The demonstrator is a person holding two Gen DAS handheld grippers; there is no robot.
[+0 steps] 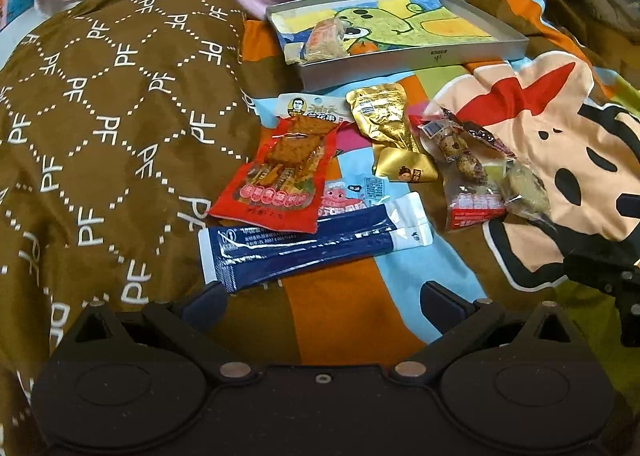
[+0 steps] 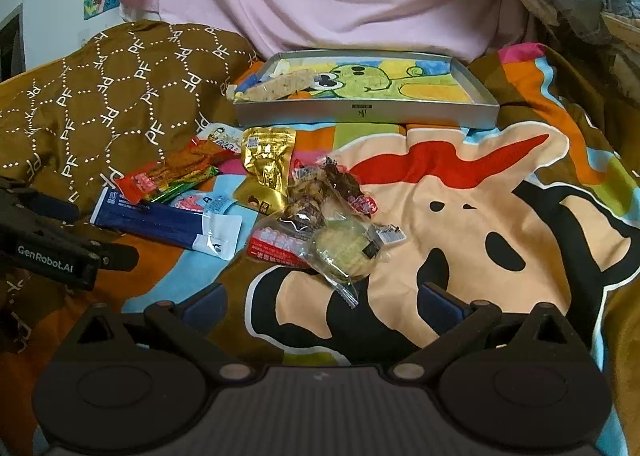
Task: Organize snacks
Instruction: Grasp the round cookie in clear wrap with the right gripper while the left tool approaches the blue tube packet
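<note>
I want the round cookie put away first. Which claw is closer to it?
Right. The right claw is open just in front of the round cookie. The left claw is open farther off, by the blue packets.

Snack packets, tray on blanket

Brown PF-lettered pillow, grey tray, gold packet.

A tray sits at the back on the blanket. One snack lies inside it, at its left end. In front of the tray lies a bunch of snack packs. The long packs lie nearest. A cookie lies at the right. A pillow lies left.
</note>
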